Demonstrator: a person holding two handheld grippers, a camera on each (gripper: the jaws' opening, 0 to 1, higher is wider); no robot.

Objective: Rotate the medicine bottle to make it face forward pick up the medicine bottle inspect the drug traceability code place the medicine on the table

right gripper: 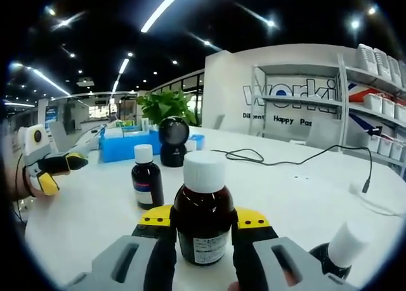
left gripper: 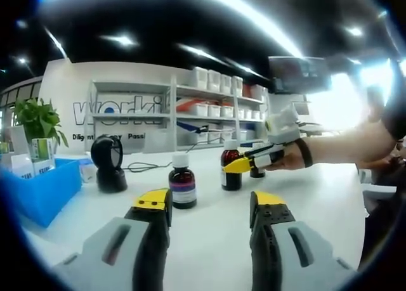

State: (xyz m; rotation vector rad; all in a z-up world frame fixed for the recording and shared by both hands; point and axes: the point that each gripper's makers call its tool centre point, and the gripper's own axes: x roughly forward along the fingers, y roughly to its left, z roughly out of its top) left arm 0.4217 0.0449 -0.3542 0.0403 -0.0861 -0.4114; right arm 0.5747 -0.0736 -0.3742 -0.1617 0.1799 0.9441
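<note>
the right gripper (right gripper: 203, 224) is clamped on a brown bottle (right gripper: 203, 218) on the table (right gripper: 304, 189). the left gripper (left gripper: 210, 205) jaws stand apart, near a second bottle (left gripper: 183, 180).

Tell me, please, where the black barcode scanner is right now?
In the left gripper view, the scanner stands on the white table, between the blue bin and a white-capped bottle.

Long white ceiling light strips (left gripper: 254, 18) glare overhead, lighting the glossy white table (left gripper: 209, 227) evenly beyond the jaws. Shadows stay faint. Fisheye bending and soft blur grow toward both views' edges.
</note>
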